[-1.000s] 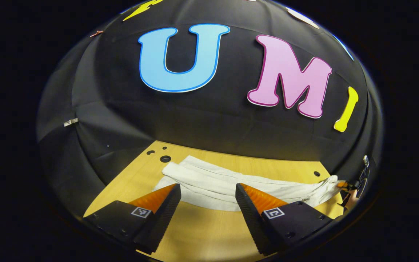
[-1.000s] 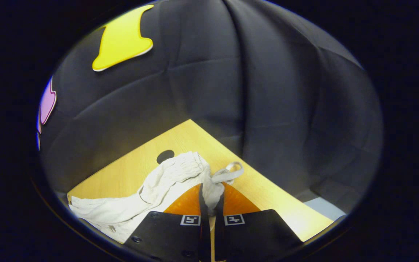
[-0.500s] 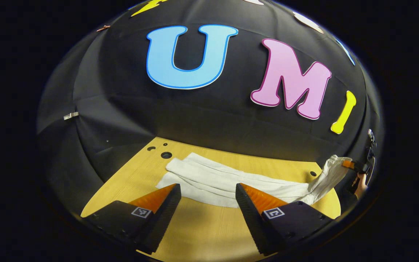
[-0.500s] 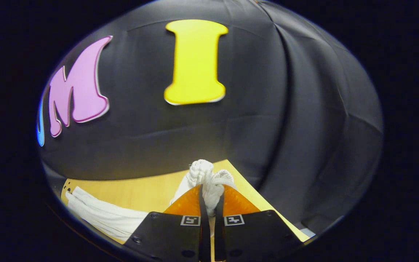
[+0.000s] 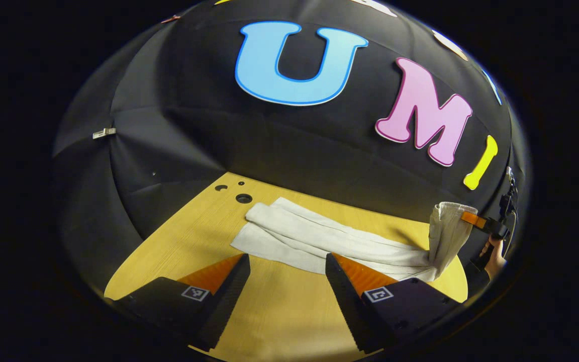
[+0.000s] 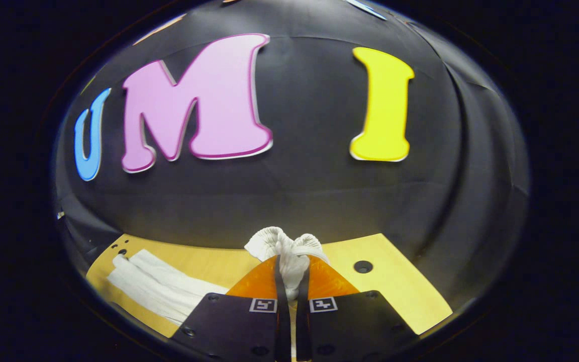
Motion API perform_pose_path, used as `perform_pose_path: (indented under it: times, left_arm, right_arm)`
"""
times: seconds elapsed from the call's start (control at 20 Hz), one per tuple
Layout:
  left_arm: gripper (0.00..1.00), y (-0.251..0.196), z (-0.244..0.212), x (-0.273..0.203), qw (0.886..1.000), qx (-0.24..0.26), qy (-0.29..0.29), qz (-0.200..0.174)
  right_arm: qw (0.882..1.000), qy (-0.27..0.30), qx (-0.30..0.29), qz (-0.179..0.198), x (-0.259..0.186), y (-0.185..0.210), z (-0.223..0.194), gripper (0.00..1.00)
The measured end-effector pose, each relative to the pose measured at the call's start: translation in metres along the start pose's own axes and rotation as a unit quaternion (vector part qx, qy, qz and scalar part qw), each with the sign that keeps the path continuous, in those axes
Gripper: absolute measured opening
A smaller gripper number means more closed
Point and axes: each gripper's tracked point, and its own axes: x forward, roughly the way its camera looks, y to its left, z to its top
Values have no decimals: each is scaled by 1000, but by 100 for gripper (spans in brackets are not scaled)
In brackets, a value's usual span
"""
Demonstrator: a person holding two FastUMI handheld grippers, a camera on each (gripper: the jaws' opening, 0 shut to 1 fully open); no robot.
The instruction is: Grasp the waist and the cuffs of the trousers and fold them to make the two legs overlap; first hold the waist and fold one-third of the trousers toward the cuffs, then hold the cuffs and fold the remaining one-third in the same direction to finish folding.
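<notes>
White trousers [image 5: 314, 239] lie lengthwise on the wooden table [image 5: 279, 322], legs overlapped, cuffs toward the far left. My right gripper [image 6: 289, 269] is shut on the bunched waist [image 6: 283, 245] and holds it lifted off the table. In the left gripper view that waist end [image 5: 448, 226] hangs raised at the far right, with the right gripper [image 5: 473, 219] and a hand [image 5: 493, 254] behind it. My left gripper [image 5: 287, 261] stands open above the table's near side, short of the trouser legs, with nothing between its fingers.
Round holes pierce the table near the cuffs [image 5: 243, 198] and near the waist end [image 6: 363, 266]. The black cloth wall closes in the table's far side and both ends. Bare wood stretches in front of the trousers.
The right gripper has lifted the waist off the table and swung its view leftward toward the legs. The left gripper has stayed open, shifting slightly left and back.
</notes>
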Motion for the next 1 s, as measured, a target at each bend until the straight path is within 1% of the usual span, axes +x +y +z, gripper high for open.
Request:
perform_pose_path:
  times: [0.1,0.15,0.2,0.3,0.4,0.45,0.5,0.55,0.6,0.65,0.7,0.75,0.8,0.85,0.9,0.95,1.0]
  left_arm:
    - [96,13,-7,10,1000,-14,5,2]
    - [92,18,-10,16,1000,-23,5,1]
    - [96,21,-12,21,999,-32,4,0]
    - [96,28,-14,35,999,-42,1,-2]
    - [96,37,-14,54,999,-47,-3,2]
    - [96,41,-12,64,999,-47,-6,5]
    - [96,45,-11,76,999,-44,-6,9]
    - [96,50,-10,88,999,-40,-5,16]
    - [96,52,-8,101,999,-38,-3,19]
    - [95,52,-5,114,999,-38,-5,17]
    - [96,53,-1,127,999,-39,-7,18]
    - [96,54,3,141,999,-39,-9,17]
    - [96,54,8,155,999,-38,-10,15]
    - [96,54,12,170,999,-34,-11,16]
    - [96,56,15,184,999,-31,-10,17]
    - [96,59,17,198,999,-29,-8,18]
    - [96,60,17,212,999,-25,-4,22]
  right_arm:
    - [1000,3,-9,26,-6,-5,-1,8]
    - [999,10,-13,37,-11,-3,-2,8]
    - [998,18,-17,49,-12,-2,-3,8]
    - [997,33,-28,70,-11,-2,-2,8]
    - [994,53,-39,89,-15,-1,-5,12]
    - [992,64,-38,103,-19,0,-3,17]
    - [990,77,-31,118,-25,3,1,19]
    - [987,91,-21,132,-31,5,6,24]
    - [984,101,-15,143,-34,6,12,33]
    - [981,111,-11,157,-26,9,0,44]
    - [978,121,-13,167,-27,7,-4,48]
    - [976,128,-20,174,-30,2,-6,65]
    - [976,127,-34,173,-36,5,-18,72]
    - [977,123,-48,169,-46,3,-18,94]
    - [978,119,-56,165,-59,1,-15,99]
    - [978,118,-60,161,-75,1,-13,97]
    - [978,122,-61,156,-85,-5,-11,97]
